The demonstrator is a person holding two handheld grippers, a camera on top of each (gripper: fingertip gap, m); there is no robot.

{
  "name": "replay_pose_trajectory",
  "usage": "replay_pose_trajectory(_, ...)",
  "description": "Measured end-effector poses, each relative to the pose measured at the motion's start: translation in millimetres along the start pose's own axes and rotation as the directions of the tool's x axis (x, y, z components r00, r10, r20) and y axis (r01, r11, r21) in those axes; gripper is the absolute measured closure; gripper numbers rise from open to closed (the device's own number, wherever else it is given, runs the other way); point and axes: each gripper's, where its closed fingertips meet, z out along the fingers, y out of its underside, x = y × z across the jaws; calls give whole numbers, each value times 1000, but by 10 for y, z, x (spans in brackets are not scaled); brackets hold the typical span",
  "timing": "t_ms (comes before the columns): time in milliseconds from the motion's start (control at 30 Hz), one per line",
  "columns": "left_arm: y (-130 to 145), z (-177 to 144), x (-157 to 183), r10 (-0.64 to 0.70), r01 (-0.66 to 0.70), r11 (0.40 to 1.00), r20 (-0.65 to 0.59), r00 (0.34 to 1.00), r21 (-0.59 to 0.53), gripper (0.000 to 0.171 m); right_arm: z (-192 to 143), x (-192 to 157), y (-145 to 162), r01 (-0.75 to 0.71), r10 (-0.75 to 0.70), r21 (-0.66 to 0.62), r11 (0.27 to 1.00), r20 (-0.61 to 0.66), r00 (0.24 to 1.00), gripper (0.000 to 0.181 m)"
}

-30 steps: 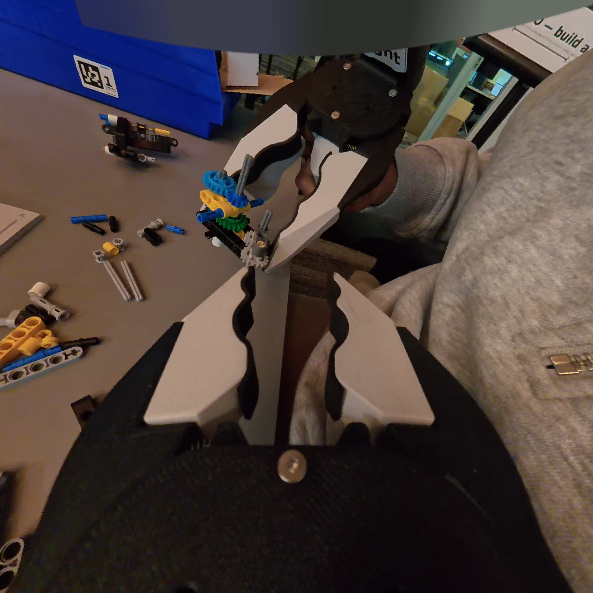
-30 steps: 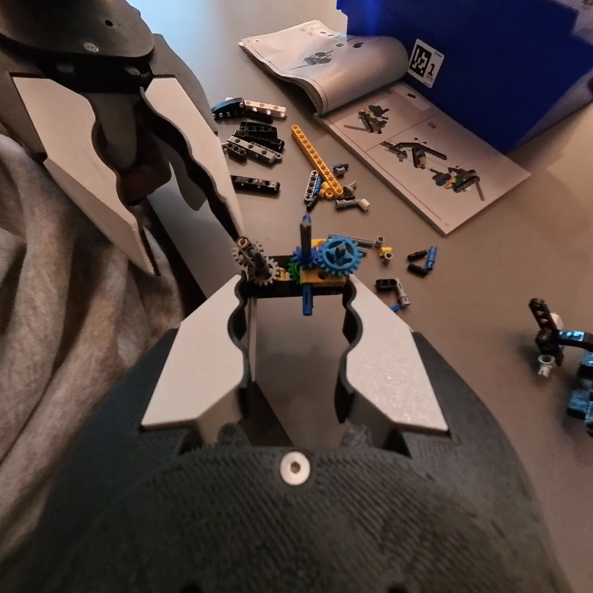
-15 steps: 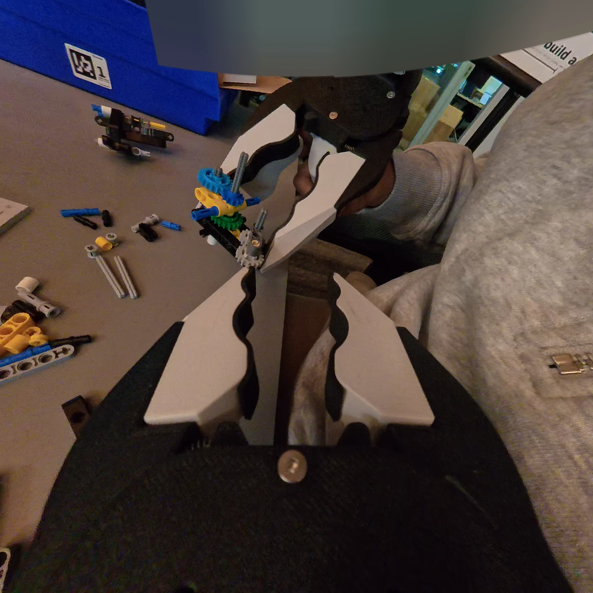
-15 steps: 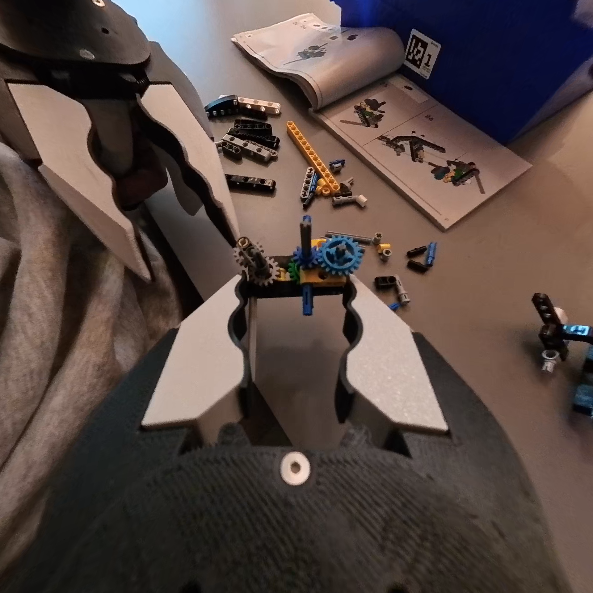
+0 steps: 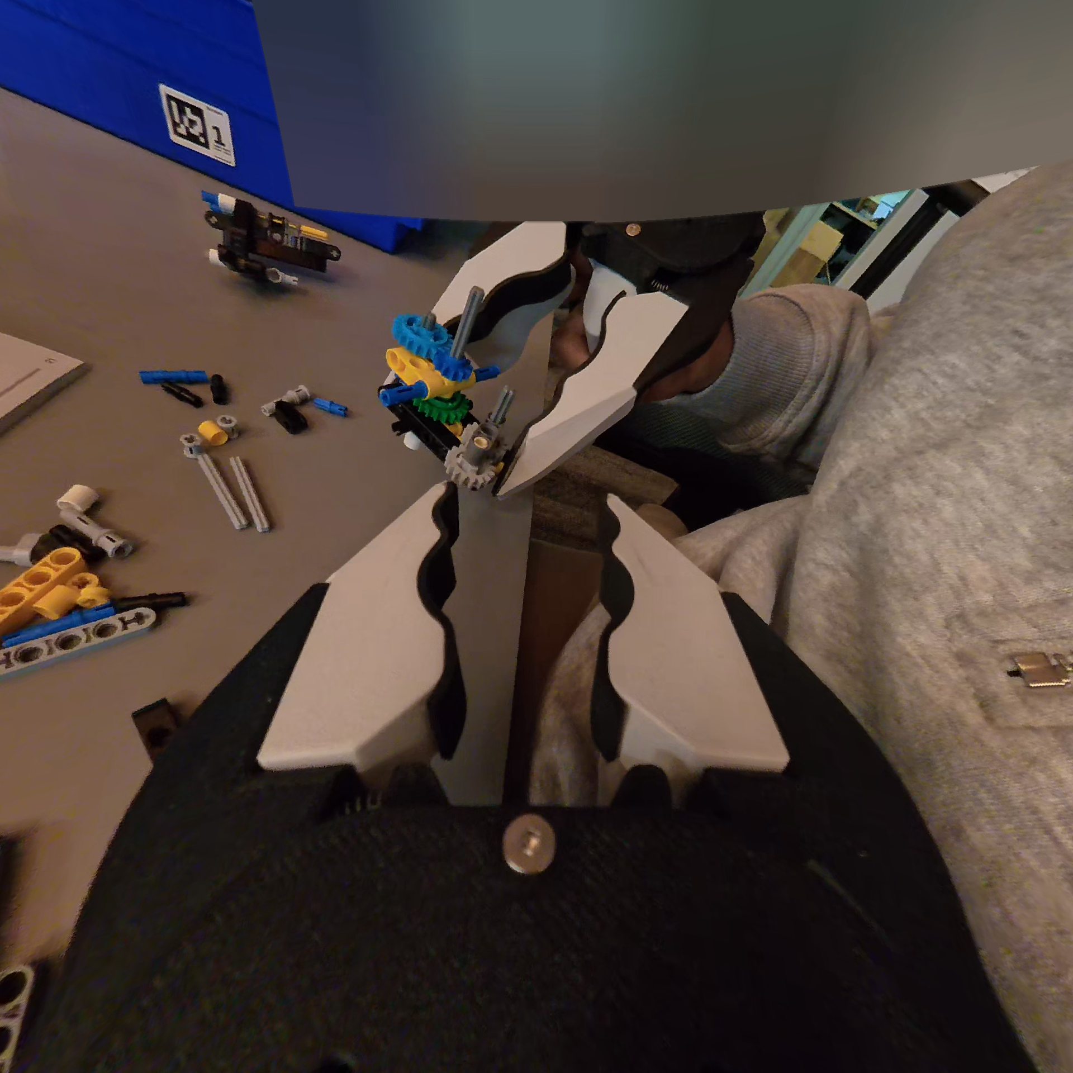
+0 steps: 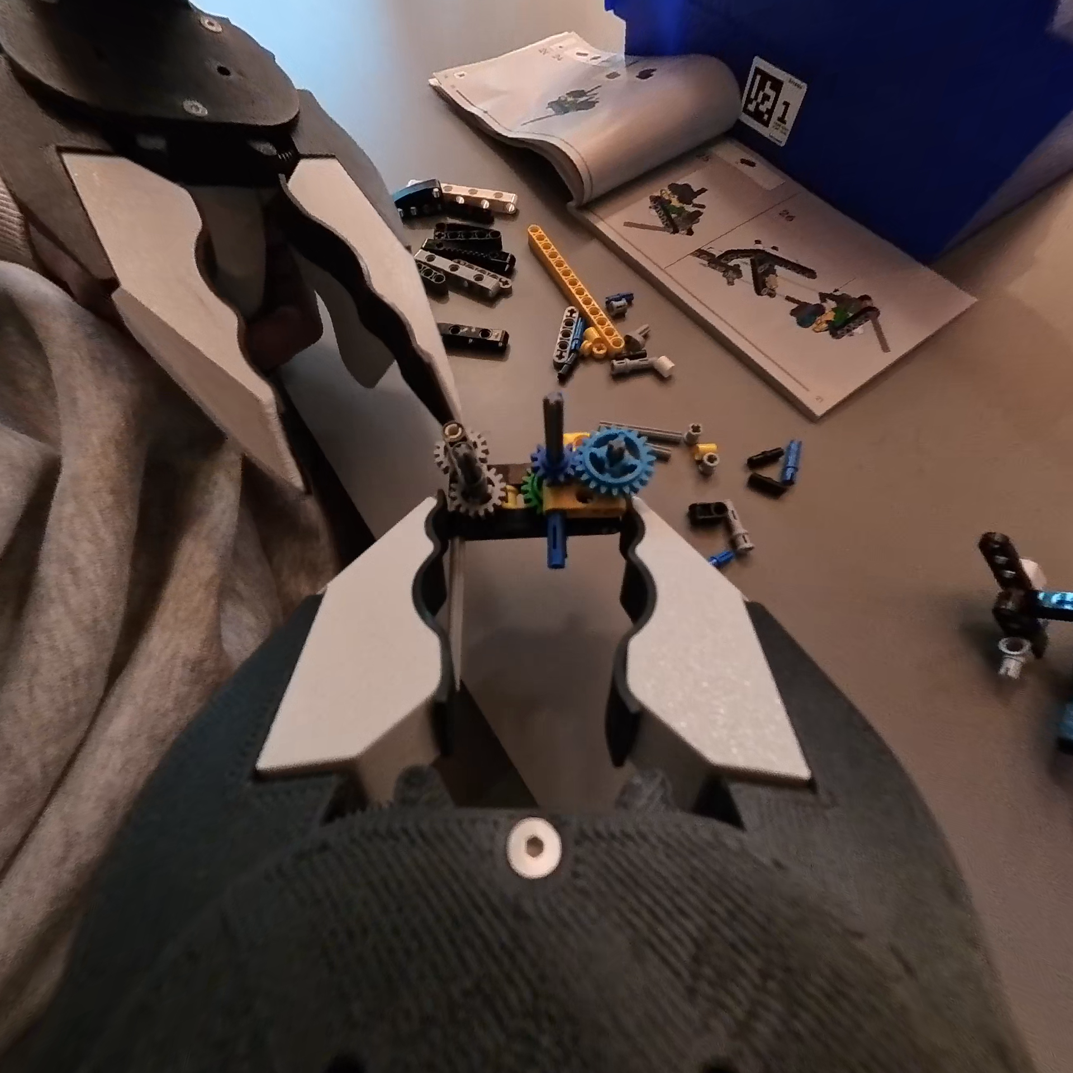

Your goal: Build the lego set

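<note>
Grey tabletop (image 6: 871, 580) fills both views, strewn with loose parts. Above it the right gripper (image 6: 534, 517) is clamped on the gear assembly (image 6: 546, 482), its two fingertips pressing the ends of the black beam that carries the gears. A large blue gear (image 6: 618, 461) sits at the assembly's 2 o'clock, a grey gear (image 6: 470, 470) at its 10 o'clock, a dark axle standing up between them. The left gripper (image 5: 528, 505) has its jaws apart and holds nothing; its left fingertip (image 5: 444, 493) lies just beside the grey gear, whether touching I cannot tell. Farther out, at 1 o'clock in the right wrist view, lies an open instruction booklet (image 6: 755, 261) against a blue bin (image 6: 929, 116). A long yellow beam (image 6: 575, 284) and black beams (image 6: 464, 261) lie at 12 o'clock. At 3 o'clock rests a small black sub-assembly (image 6: 1010, 604).
</note>
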Motion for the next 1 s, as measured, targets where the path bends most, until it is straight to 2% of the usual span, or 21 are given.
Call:
replay_pose_trajectory(367, -71, -56, -77, -69, 69, 996, 0, 998, 57, 125, -7, -3, -33, -7, 7, 15, 1000, -3, 1000, 126)
replay_pose_trajectory(500, -54, -73, -129, -135, 135, 989, -6, 991, 64, 125, 54, 23, 100, -38, 37, -32, 999, -4, 999, 126)
replay_pose_trajectory(833, -34, -80, -167, -160, 159, 986, 2, 987, 57, 125, 98, 37, 257, -85, 86, -89, 992, 5, 996, 125)
replay_pose_trajectory(1000, -14, -66, -179, -158, 157, 987, 15, 987, 44, 125, 132, 36, 355, -61, 61, -146, 987, -6, 998, 121)
